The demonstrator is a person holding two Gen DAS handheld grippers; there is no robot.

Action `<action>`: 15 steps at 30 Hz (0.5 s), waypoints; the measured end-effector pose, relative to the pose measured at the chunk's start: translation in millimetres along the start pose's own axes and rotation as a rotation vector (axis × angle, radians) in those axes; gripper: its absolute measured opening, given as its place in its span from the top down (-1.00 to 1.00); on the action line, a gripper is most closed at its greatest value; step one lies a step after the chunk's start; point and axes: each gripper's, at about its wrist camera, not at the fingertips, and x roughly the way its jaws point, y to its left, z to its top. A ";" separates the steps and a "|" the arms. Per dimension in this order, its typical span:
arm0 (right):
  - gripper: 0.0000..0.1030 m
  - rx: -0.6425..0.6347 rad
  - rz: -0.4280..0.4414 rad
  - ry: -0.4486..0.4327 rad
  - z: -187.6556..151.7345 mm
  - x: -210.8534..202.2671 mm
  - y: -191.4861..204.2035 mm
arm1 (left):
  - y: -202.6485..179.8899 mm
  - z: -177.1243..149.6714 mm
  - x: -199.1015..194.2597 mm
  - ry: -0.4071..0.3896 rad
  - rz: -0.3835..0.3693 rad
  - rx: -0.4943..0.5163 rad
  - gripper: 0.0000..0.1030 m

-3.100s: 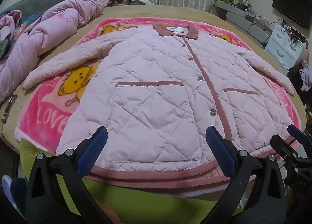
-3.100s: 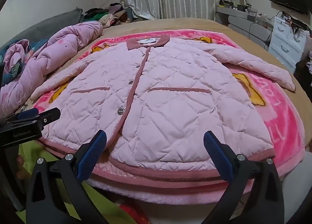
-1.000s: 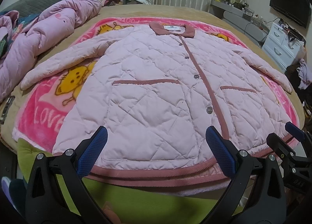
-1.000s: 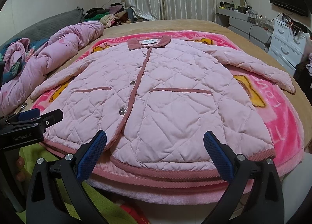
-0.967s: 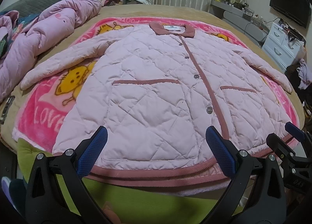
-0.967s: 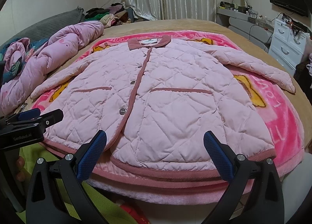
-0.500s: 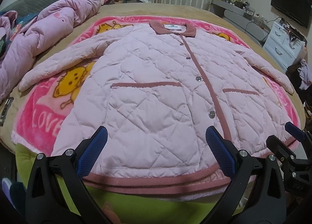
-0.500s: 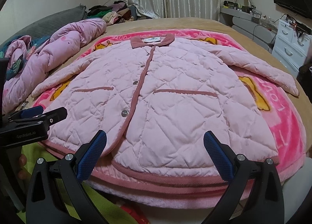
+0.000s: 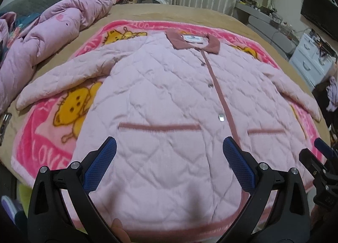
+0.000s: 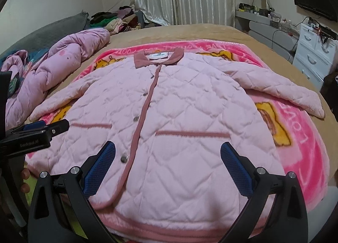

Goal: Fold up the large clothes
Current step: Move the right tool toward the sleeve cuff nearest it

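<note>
Over on the left wrist view, the pink quilted jacket (image 9: 169,103) is lying flat, front up and buttoned, on a pink cartoon blanket (image 9: 42,154) spread over the bed (image 9: 173,12). Both sleeves are stretched out to the sides and the collar (image 9: 193,41) points away from the camera. The left gripper (image 9: 169,164) hangs over the hem area with its jaws spread wide and nothing between them. A rumpled pink comforter (image 9: 46,38) sits off to the side, well apart from the jacket.

From the right wrist view it's the same story: the right gripper (image 10: 168,165) is wide open too, empty, hovering above the lower front near the button placket (image 10: 145,107). The right sleeve (image 10: 274,86) lies out across the blanket, not tucked in.

So progress-wise, pretty much zero folding looks done. The jacket is just laid out and smoothed, which is the prep. Sleeves folding in, sides, then doubling hem to collar all look left to do, and neither claw has grabbed any fabric yet
</note>
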 end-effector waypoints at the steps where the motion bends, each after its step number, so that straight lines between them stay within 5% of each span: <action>1: -0.92 0.005 0.007 0.003 6.0 2.5 -1.8 | 0.5 6.1 2.1 0.000 0.006 -0.005 -0.83; 15: -0.92 0.062 0.044 0.025 95.3 63.6 -36.9 | -17.6 80.3 38.5 0.002 0.020 0.036 -0.83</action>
